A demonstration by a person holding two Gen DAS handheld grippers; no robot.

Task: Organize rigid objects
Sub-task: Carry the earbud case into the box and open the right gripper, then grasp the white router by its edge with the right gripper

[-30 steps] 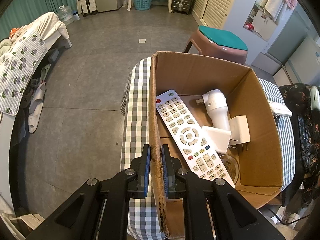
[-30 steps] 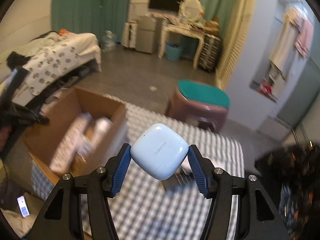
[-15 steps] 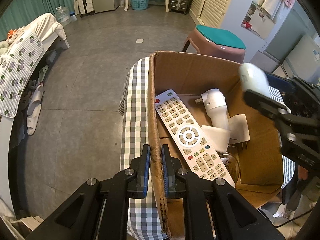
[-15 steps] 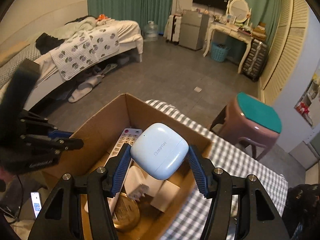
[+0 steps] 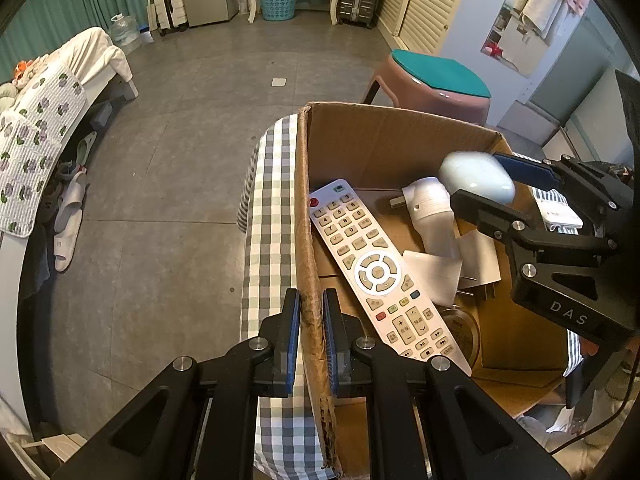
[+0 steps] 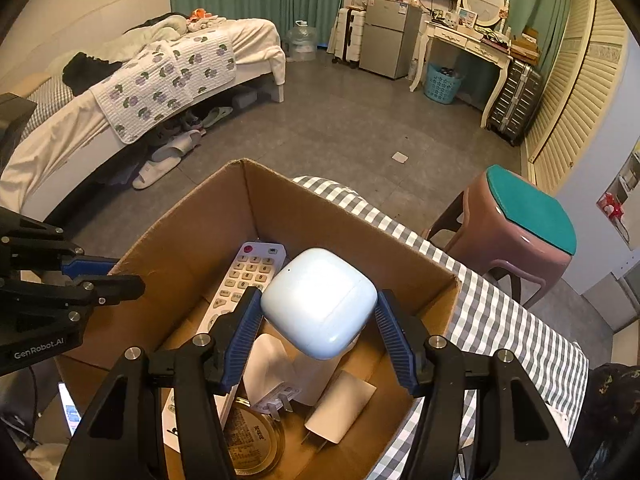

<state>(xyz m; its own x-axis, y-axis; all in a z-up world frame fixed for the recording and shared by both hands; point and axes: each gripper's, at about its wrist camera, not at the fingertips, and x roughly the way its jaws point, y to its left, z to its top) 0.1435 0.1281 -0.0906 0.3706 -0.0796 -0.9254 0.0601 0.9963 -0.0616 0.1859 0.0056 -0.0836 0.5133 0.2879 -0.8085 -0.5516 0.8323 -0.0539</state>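
The desk [image 5: 269,216], covered in a grey checked cloth, is carrying one cardboard box [image 5: 384,136], and most of the sorting is looking done — the box is already holding one long white remote [image 5: 378,268], one white tube-shaped gadget with a plug [image 5: 430,216], two flat white plug adapters [image 6: 340,406] and one round tin [image 6: 248,436] (its label is too small to read).

The left gripper [image 5: 308,336] is pinching the near wall of the box, its fingers nearly closed with only the cardboard between them, apparently steadying it. The right gripper [image 6: 318,344] is holding one pale blue earbud case [image 6: 320,302] between its fingers, spread to the case's width, and is hanging above the box's inside, over the adapters.

What is remaining, by my judgement, is lowering and releasing the case — plus one small white item [image 5: 558,212] lying on the cloth beyond the box's far side.
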